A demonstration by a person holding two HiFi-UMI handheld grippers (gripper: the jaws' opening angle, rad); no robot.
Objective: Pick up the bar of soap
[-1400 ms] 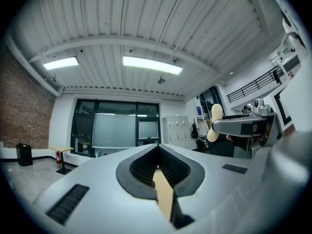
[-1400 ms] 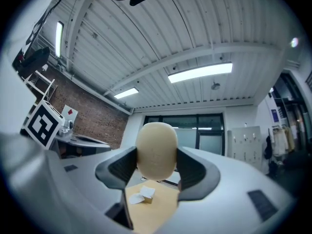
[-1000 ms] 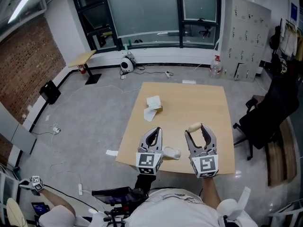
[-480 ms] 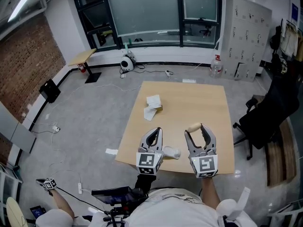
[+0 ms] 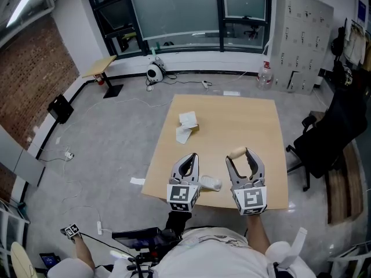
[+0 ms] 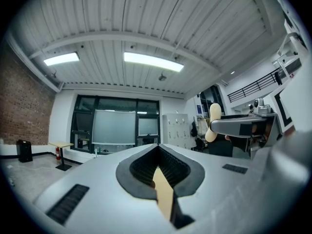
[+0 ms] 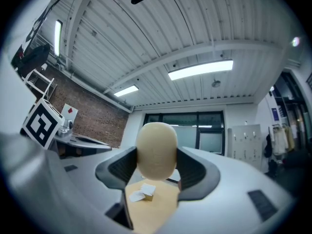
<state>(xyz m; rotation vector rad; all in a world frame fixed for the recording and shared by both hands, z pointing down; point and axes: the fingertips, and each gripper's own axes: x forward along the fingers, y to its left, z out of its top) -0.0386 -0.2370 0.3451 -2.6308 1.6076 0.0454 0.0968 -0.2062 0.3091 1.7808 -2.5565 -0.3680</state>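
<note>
Your right tool (image 5: 239, 157) is clamped on the bar of soap (image 7: 156, 152), pads squeezing its two flanks so it can't slip, held clear above the tabletop (image 5: 232, 114). Your left tool (image 6: 157, 156) sits alongside, jaws together, gripping nothing, out of the way.

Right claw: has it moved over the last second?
No. The right claw, shut on the bar of soap, sits at the same place above the table's near edge as before.
</note>
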